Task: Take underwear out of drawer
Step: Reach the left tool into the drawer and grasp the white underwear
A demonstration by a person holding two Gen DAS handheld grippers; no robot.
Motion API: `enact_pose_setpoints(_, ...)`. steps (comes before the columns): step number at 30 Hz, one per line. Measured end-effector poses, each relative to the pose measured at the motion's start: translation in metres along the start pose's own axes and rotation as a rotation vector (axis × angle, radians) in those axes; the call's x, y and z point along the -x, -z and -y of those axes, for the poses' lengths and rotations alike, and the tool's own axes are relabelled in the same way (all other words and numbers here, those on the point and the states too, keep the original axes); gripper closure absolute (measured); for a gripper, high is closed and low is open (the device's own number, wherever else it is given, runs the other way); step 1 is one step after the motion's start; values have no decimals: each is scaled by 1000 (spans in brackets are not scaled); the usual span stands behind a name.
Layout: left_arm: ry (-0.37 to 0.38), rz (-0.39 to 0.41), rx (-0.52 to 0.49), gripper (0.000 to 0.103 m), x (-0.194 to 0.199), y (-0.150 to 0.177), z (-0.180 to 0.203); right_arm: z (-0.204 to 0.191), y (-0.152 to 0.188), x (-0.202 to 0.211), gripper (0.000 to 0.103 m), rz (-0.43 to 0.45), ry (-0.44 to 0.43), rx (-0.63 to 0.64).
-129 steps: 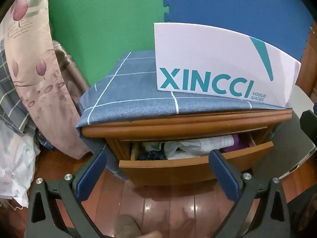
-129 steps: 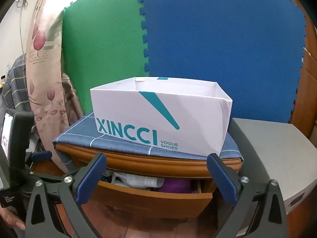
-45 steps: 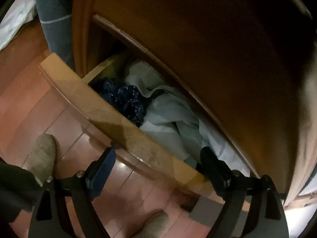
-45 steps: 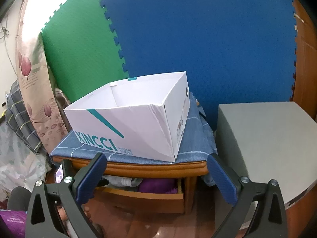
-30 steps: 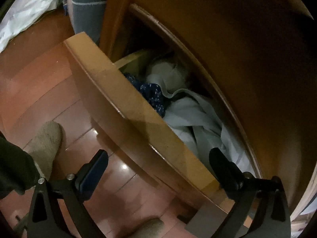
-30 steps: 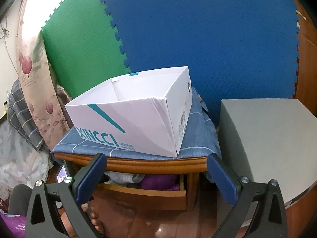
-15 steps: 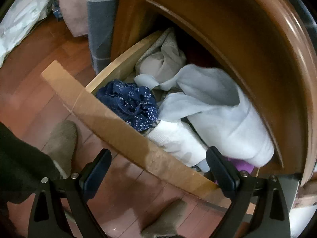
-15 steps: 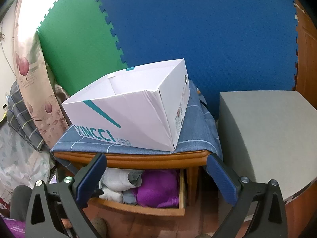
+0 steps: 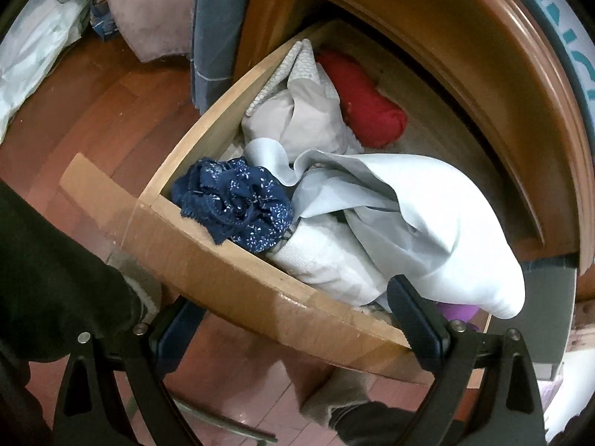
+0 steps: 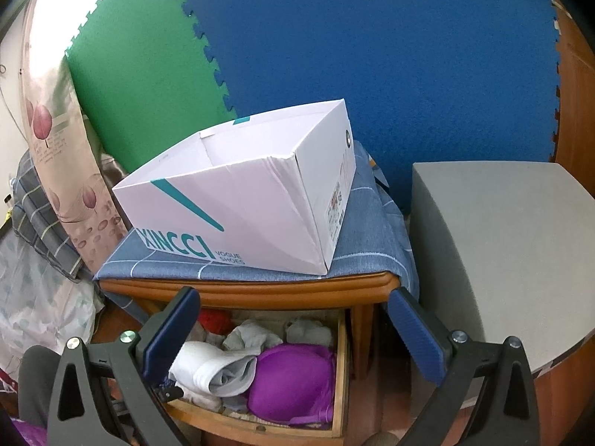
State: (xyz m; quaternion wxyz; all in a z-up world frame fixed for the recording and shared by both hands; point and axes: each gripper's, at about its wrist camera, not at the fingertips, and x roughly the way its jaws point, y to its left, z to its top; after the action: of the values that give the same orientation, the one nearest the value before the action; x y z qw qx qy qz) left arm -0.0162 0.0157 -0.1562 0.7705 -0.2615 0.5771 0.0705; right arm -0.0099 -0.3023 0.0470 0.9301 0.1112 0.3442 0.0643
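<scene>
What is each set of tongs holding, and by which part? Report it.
Nothing. The left tongs straddle the drawer front, open; the right tongs hang open above the drawer.

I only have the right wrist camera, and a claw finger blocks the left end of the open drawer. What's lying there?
Observer: Crumpled navy floral underwear sits in the front left corner of the drawer.
Operator: Is it buried?
Observer: No, it is in plain sight. A pale grey cloth touches it on the right.
Operator: Is the left claw on it?
Observer: No. The left claw is open at the drawer front and holds nothing.
</scene>
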Motion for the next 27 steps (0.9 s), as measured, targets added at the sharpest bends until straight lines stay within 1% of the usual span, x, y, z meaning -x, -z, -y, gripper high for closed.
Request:
enact_pose_setpoints(5,-19,-51,13,4,-7,4,-10,1,0,0,0,-4,1,-1)
enact_pose_setpoints(10,-20,-45,8,5,-5,1,-15,1,0,0,0,-5,4,1)
enact_pose_setpoints(13,-16,-36,-1,5,4,5,-10,2,0,0,0,-6,4,-3)
enact_pose_setpoints(15,-50,0,-29,5,7,5,-7,3,0,1,0,-4,4,-9)
enact_pose_setpoints(18,-122,63,-114,4,25,8,0,5,0,2,0,-3,-1,-16)
enact_pose_setpoints(20,-180,114,-186,3,41,12,6,6,0,2,0,-1,-1,-16)
enact_pose_setpoints(21,-220,140,-238,3,49,15,12,6,0,3,0,0,-2,-17)
enact_pose_setpoints(22,-257,165,-313,3,59,17,17,6,-1,2,0,2,-2,-18)
enact_pose_setpoints(23,-271,182,-370,2,65,20,23,6,0,3,0,4,-2,-20)
enact_pose_setpoints(25,-301,243,-517,2,83,27,42,8,0,4,0,7,-1,-24)
enact_pose_setpoints(26,-311,282,-586,1,93,32,51,9,0,5,0,8,-1,-29)
enact_pose_setpoints(27,-296,310,-659,1,102,39,62,10,-1,5,0,9,-2,-33)
